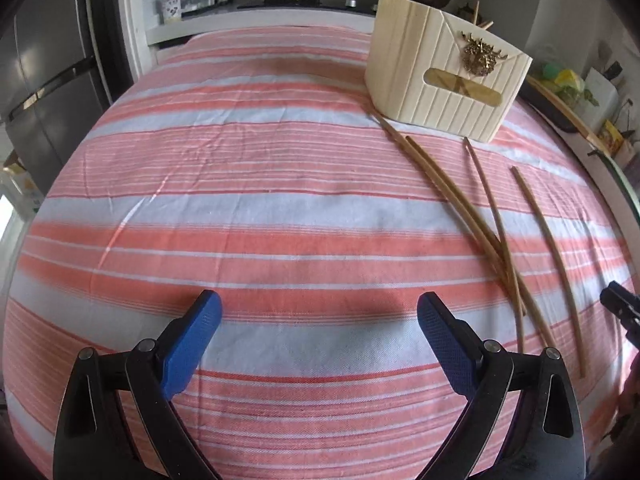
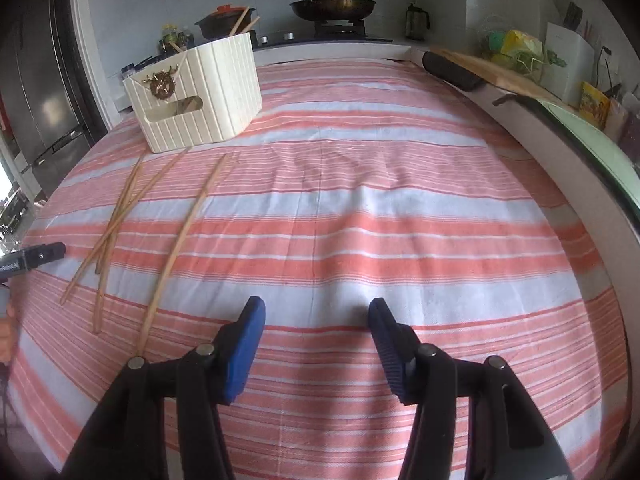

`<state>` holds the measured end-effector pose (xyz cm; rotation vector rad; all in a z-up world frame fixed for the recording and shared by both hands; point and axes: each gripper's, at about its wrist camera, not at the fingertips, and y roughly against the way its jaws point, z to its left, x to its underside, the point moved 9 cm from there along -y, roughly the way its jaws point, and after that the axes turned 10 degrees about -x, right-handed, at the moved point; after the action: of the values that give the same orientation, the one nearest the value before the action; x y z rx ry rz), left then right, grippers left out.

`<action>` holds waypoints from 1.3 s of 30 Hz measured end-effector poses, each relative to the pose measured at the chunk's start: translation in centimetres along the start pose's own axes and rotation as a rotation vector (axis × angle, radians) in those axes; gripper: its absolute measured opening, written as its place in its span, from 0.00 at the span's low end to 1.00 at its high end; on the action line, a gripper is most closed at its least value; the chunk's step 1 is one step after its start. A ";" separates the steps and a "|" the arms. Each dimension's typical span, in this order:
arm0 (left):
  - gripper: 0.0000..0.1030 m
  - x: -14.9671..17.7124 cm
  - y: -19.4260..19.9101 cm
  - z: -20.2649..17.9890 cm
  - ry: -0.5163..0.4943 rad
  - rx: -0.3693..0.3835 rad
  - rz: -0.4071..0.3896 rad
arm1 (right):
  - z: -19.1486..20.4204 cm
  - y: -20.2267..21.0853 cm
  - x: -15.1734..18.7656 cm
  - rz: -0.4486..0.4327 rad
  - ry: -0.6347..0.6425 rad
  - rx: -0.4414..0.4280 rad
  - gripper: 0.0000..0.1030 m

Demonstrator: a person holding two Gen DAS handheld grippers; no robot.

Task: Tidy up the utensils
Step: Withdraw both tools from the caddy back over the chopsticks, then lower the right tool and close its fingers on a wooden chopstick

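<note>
Four chopsticks point(image 1: 486, 216) lie on the striped cloth point(image 1: 240, 216) by the white box point(image 1: 444, 76) — thin, light, stiff, likely slippery. Best pinched mid-stick — left gripper point(image 1: 318, 320) wide open, right gripper point(image 2: 316, 324) half open, both empty

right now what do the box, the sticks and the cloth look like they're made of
Box: likely cream plastic, matte, molded ribs, though painted wood is possible; a gold metallic-looking ornament sits on its front.
Sticks: probably bamboo or wood, tan and unglossed.
Cloth: woven fabric, visible weave and creases.

No legible text; left gripper point(image 2: 32, 259) label too blurry.
</note>
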<state>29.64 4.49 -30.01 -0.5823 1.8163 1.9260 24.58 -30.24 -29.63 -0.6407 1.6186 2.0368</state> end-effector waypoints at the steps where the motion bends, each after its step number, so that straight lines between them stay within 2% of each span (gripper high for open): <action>1: 0.96 0.1 0.0 -0.2 -0.012 -0.014 -0.012 | 0.4 0.2 0.1 0.003 -0.001 -0.005 0.53; 4: 0.97 0.3 0.1 -0.4 -0.037 -0.040 -0.019 | 2.6 0.7 -0.5 0.008 0.011 -0.051 0.53; 7: 0.98 0.2 -0.2 -0.3 -0.035 -0.039 -0.019 | 6.8 0.1 -2.3 0.027 0.026 -0.161 0.53; 9: 0.98 0.2 -0.3 -0.3 -0.041 -0.045 -0.019 | 9.9 -1.0 -3.4 0.062 0.014 -0.265 0.39; 10: 0.99 0.2 -0.3 -0.3 -0.043 -0.043 -0.018 | 11.5 -2.0 -4.1 0.089 -0.003 -0.316 0.36; 12: 0.99 0.1 -0.5 -0.5 -0.044 -0.039 -0.017 | 13.9 -3.8 -5.1 0.121 -0.004 -0.361 0.34; 15: 0.99 0.1 -0.4 -0.4 -0.041 -0.033 -0.018 | 17.0 -6.8 -6.6 0.147 0.080 -0.326 0.32; 18: 0.99 0.2 -0.4 -0.4 -0.039 -0.030 -0.018 | 18.7 -9.7 -6.5 0.204 0.185 -0.268 0.32; 19: 0.99 0.2 -0.4 -0.4 -0.038 -0.029 -0.019 | 18.6 -10.2 -6.4 0.207 0.217 -0.235 0.30; 20: 0.99 0.2 -0.4 -0.4 -0.036 -0.027 -0.019 | 18.2 -10.5 -6.2 0.209 0.233 -0.209 0.23; 23: 0.99 0.1 -0.4 -0.4 -0.035 -0.024 -0.018 | 16.1 -10.2 -5.8 0.217 0.137 -0.249 0.23; 26: 0.99 0.1 -0.4 -0.5 -0.039 -0.029 -0.018 | 14.2 -9.1 -5.7 0.199 0.132 -0.204 0.23; 31: 0.99 0.1 -0.4 -0.6 -0.041 -0.032 -0.017 | 11.2 -8.4 -4.9 0.199 0.043 -0.203 0.23; 33: 0.99 0.1 -0.5 -0.6 -0.042 -0.033 -0.017 | 10.7 -8.0 -4.6 0.191 0.054 -0.167 0.23; 38: 1.00 0.1 -0.4 -0.5 -0.037 -0.028 -0.019 | 10.4 -4.8 -4.2 0.131 0.009 -0.238 0.23; 39: 1.00 0.1 -0.4 -0.5 -0.032 -0.024 -0.020 | 9.9 -4.0 -4.1 0.114 0.015 -0.227 0.23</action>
<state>29.79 4.06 -30.36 -0.5722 1.7641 1.9351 29.50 -20.07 -28.16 -0.6557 1.4749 2.3263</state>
